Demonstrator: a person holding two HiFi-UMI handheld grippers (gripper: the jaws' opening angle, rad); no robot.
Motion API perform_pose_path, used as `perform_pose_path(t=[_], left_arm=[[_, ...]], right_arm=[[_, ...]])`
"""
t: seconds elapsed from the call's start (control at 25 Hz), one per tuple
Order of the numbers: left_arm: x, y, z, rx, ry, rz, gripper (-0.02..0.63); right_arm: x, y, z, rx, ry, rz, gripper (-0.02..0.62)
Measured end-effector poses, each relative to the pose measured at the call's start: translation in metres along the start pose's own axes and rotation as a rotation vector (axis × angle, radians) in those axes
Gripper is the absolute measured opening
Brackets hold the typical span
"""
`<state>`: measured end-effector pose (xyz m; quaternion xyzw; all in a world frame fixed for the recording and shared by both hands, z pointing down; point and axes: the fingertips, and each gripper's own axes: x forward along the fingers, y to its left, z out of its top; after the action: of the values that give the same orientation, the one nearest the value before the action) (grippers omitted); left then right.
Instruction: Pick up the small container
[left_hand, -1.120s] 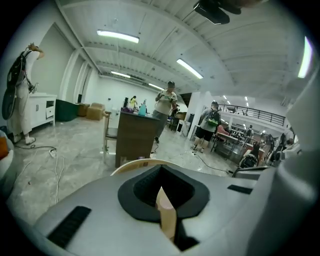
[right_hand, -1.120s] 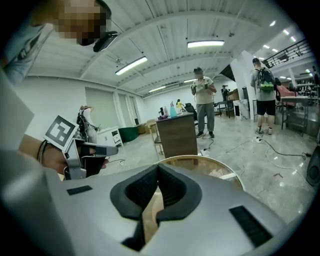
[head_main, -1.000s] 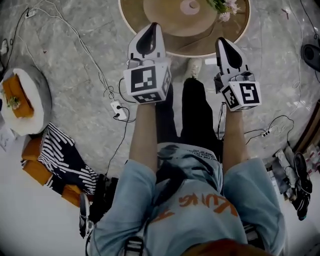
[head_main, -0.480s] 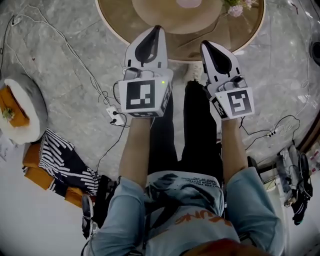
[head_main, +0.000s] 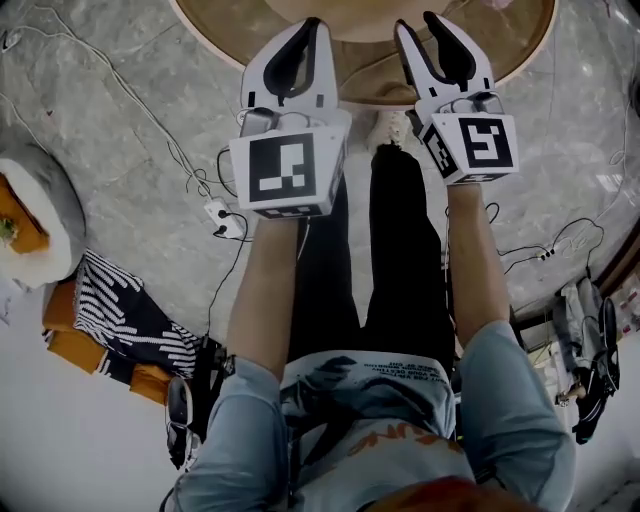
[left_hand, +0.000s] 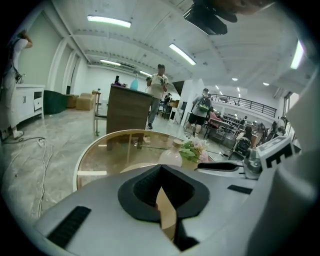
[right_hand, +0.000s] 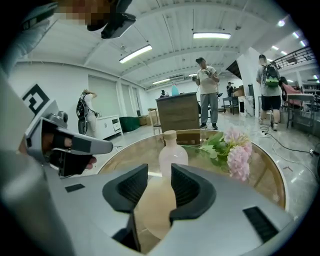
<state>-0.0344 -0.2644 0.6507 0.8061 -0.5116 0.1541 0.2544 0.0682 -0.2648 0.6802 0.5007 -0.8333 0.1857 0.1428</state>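
small container (right_hand: 172, 150), a pale bottle with a tan cap, stands upright on the round glass table (right_hand: 265, 172), well in from the rim. i see it straight ahead through the gap of my right gripper (right_hand: 159, 174). that gripper's jaws are opening and stand apart, with nothing pressed between the pads; the bottle is beyond them, untouched. pink flowers (right_hand: 235, 152) lie just right of the bottle, their leaves close to it, while the glass on its left is bare out to the curved edge. my left gripper (left_hand: 161, 169) is clenched, pads meeting, holding nothing; from its view the bottle shows far and a little to the right, with the flowers beside it. in the head view both gripper tips reach over the table's near rim, side by side with a narrow gap between them. white cables (head_main: 170, 140) trail over the stone floor (head_main: 560, 150) to the left of the table, apart from my arms.
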Motion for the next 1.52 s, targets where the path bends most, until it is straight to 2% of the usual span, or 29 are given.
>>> perform_pose_path(t=[0.2,0.44,0.76,0.96,1.16,1.32,1.52], left_arm=[[-0.005,-0.003,-0.004,0.018,0.018,0.006,0.023],[-0.002,-0.001,-0.016,0.016,0.040,0.019,0.023],[-0.001,0.009,-0.019,-0.005,0.043,0.036,0.023],[0.004,0.012,-0.022,0.000,0.056,0.047,0.023],[0.001,0.014,-0.025,-0.012,0.057,0.056,0.023],[-0.001,0.018,-0.025,-0.017,0.061,0.073,0.023],[-0.004,0.017,-0.016,-0.029,0.037,0.104,0.023]], right_arm=[[0.028,-0.021,0.018,0.000,-0.029,-0.026,0.160],[0.067,-0.027,0.036,0.002,-0.068,-0.009,0.192],[0.090,-0.023,0.042,-0.103,-0.061,-0.012,0.196],[0.090,-0.031,0.044,-0.073,-0.162,-0.017,0.199],[0.097,-0.025,0.047,-0.146,-0.130,0.016,0.206],[0.101,-0.024,0.050,-0.120,-0.140,0.020,0.202],[0.100,-0.022,0.055,-0.178,-0.082,0.010,0.158]])
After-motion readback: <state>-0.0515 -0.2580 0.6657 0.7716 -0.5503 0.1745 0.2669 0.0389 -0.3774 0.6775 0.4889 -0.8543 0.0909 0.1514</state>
